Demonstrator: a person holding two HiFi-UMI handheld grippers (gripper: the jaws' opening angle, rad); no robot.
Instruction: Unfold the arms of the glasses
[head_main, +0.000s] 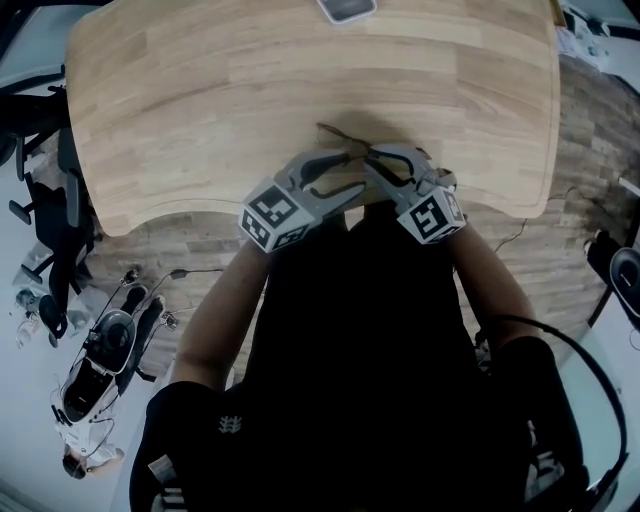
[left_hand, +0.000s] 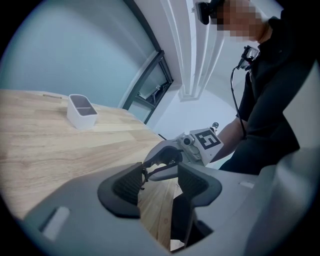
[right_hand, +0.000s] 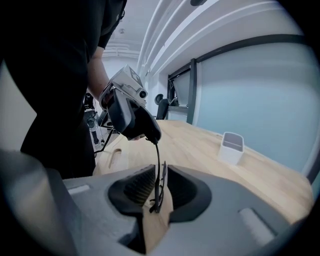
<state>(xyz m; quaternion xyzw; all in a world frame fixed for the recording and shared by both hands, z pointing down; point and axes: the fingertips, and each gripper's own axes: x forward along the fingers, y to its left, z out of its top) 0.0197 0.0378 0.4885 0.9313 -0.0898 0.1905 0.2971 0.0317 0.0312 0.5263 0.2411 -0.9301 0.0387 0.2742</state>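
The dark thin-framed glasses (head_main: 345, 143) are near the front edge of the wooden table (head_main: 200, 100), between my two grippers. The jaws of my right gripper (right_hand: 160, 189) stand narrowly apart with the glasses (right_hand: 158, 167) upright between the pads, and a sliver of space shows on each side. One arm of the glasses rises to the dark finger (right_hand: 135, 120) of my left gripper. My left gripper (left_hand: 160, 182) is wide open, and a bit of the frame (left_hand: 145, 175) sits beside its left pad. In the head view both grippers, left (head_main: 345, 172) and right (head_main: 385, 163), meet tip to tip.
A small white container (left_hand: 81, 111) stands at the table's far edge, also seen from the right gripper (right_hand: 231, 147). The table's front edge has a curved cut-out where the person stands. Office chairs (head_main: 45, 200) and gear (head_main: 100, 350) are on the floor at left.
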